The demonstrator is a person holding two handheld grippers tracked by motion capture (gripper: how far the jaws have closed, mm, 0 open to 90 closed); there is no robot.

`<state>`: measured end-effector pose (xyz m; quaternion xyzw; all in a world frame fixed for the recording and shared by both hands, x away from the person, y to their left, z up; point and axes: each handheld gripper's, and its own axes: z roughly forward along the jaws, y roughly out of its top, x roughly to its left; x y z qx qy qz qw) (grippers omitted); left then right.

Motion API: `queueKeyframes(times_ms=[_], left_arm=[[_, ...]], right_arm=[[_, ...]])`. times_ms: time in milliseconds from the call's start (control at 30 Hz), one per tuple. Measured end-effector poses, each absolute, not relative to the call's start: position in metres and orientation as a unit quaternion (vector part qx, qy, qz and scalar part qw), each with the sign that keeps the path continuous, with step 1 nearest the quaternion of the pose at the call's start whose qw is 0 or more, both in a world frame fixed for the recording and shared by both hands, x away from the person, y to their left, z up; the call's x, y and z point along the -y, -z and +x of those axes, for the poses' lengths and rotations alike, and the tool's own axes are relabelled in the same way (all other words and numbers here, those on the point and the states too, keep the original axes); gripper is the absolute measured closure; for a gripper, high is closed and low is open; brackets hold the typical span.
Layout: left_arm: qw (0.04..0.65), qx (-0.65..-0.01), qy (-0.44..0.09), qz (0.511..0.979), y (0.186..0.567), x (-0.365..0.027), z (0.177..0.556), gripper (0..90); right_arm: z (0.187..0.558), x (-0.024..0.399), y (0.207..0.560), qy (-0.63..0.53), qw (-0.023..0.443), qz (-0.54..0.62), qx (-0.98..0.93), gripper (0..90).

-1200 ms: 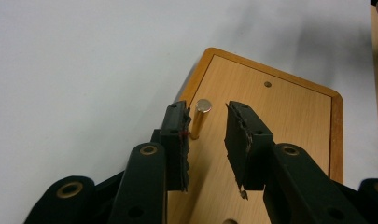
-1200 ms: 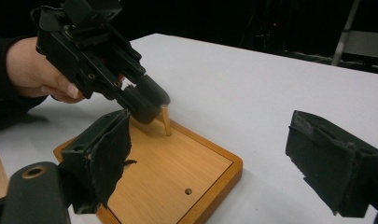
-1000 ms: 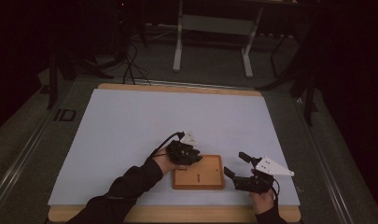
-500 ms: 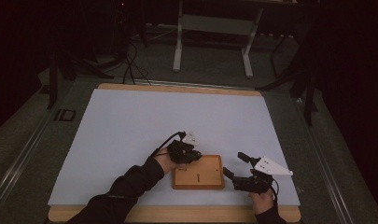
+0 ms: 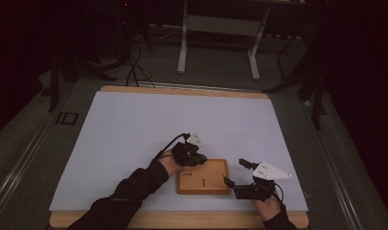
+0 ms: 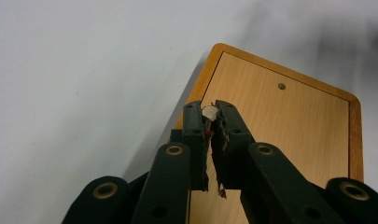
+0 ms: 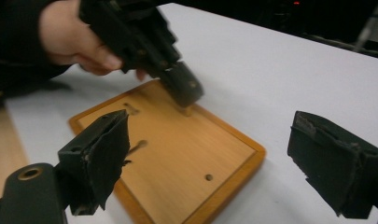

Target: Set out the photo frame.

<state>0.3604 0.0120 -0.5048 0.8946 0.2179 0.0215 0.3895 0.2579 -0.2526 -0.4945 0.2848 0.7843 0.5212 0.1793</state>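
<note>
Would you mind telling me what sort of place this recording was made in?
Probably a lab or studio workspace: a white-topped table under dim light, cables on a dark floor, and a metal stand behind it.

Wooden board point(image 7: 177, 154) between wide jaws

No readable text, label or number anywhere.

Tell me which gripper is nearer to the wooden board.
Left. The left gripper sits at the upper left corner of the wooden board; the right gripper hangs open just off its right edge.
</note>
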Motion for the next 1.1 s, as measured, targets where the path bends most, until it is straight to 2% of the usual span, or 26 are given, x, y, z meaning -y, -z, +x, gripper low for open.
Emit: queueKeyframes(times_ms=[67,133,400,767,1000,1100], left_arm=[[0.388,-0.214,-0.020,0.896,0.505,-0.012,0.361,84.3],[0.389,-0.219,-0.011,0.895,0.505,-0.012,0.363,84.3],[0.396,-0.231,0.022,0.888,0.506,-0.015,0.373,84.4],[0.399,-0.242,0.047,0.883,0.507,-0.018,0.380,84.5],[0.404,-0.249,0.060,0.878,0.508,-0.019,0.383,84.5],[0.404,-0.249,0.062,0.878,0.508,-0.019,0.384,84.5]], right_arm=[[0.256,0.251,0.493,-0.522,0.166,0.266,-0.793,12.0],[0.253,0.249,0.492,-0.505,0.176,0.246,-0.808,11.7],[0.245,0.245,0.494,-0.474,0.162,0.193,-0.844,11.9],[0.230,0.234,0.502,-0.377,0.236,0.116,-0.888,17.6],[0.214,0.228,0.512,-0.308,0.327,0.040,-0.892,29.3],[0.211,0.225,0.518,-0.283,0.360,0.013,-0.889,37.1]])
